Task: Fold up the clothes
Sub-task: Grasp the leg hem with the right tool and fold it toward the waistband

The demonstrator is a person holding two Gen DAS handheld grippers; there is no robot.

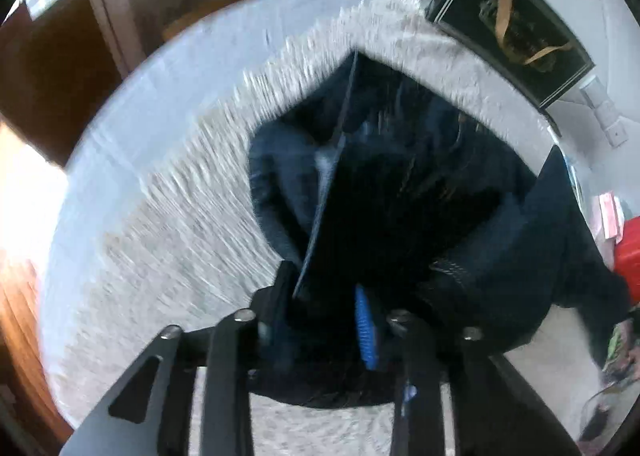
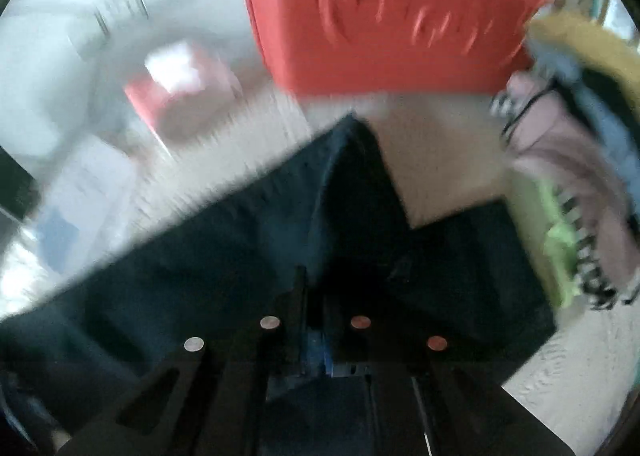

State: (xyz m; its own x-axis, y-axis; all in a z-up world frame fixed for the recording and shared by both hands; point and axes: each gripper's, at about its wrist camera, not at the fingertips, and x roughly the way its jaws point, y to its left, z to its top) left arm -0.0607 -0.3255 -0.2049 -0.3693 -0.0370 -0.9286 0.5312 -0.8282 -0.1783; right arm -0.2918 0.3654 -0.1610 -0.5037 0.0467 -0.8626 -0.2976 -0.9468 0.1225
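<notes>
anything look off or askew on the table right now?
Nothing damaged or spilled. The dark garment lies bunched and crumpled on the white textured cover, not flat. A heap of unfolded clothes sits loose beside the red box. Both views are motion-blurred.

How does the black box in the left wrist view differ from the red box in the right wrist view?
The black box is dark with pale line borders and a tan ribbon across it; the red box is plain red. The black box looks sharp, with the white textured cover between it and the dark garment; the red box is motion-blurred, and the garment's tip points at it. Both sit at the top of their views, beyond the garment, touched by neither gripper.
</notes>
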